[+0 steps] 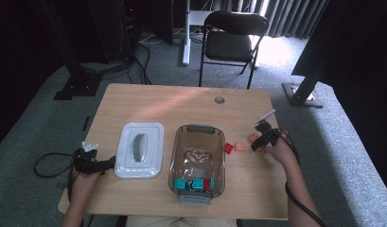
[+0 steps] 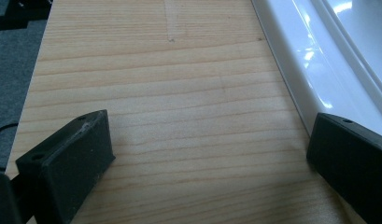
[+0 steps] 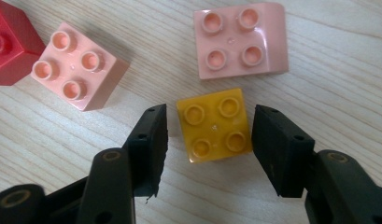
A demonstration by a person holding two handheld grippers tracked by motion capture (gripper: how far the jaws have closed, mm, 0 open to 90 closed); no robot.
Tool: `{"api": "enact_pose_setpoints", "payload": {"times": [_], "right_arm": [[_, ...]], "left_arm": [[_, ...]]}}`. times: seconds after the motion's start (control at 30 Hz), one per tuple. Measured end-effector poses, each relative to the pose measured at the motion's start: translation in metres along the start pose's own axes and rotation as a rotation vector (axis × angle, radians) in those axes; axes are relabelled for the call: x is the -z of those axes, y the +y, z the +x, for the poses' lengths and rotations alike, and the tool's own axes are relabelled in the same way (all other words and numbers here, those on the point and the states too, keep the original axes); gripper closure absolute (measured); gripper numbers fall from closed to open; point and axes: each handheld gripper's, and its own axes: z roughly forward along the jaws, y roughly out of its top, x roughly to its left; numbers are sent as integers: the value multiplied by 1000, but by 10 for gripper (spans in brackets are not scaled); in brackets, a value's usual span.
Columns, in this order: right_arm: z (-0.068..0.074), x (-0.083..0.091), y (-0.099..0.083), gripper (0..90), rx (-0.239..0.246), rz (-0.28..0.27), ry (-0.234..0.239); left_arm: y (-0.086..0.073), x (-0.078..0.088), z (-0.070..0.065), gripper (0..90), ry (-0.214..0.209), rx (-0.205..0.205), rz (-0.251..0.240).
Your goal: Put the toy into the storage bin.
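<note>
The high view is dim and soft, its corners nearly black. Daylight comes through the curtains (image 1: 285, 14) at the back, bleaching the floor (image 1: 276, 54) beside the chair (image 1: 231, 40) and laying a pale streak across the table (image 1: 181, 101). Both gripper views are brighter and sharper; glare streaks the white lid (image 2: 319, 51).
</note>
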Motion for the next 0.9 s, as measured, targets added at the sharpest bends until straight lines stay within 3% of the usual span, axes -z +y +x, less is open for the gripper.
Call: {"api": "enact_pose_setpoints", "payload": {"times": [0.13, 0.17, 0.53, 0.63, 0.77, 0.9], "right_arm": [[2, -2, 0, 522, 9, 9, -8], [4, -4, 0, 576, 12, 16, -14], [11, 5, -2, 589, 36, 34, 6], [16, 20, -6, 588, 54, -3, 25], [20, 26, -7, 589, 69, -16, 36], [34, 46, -9, 589, 121, -52, 67]], "left_arm": [[0, 0, 0, 8, 0, 0, 0], [0, 0, 0, 8, 0, 0, 0], [0, 0, 0, 8, 0, 0, 0], [0, 0, 0, 8, 0, 0, 0], [0, 0, 0, 8, 0, 0, 0], [0, 0, 0, 8, 0, 0, 0]]}}
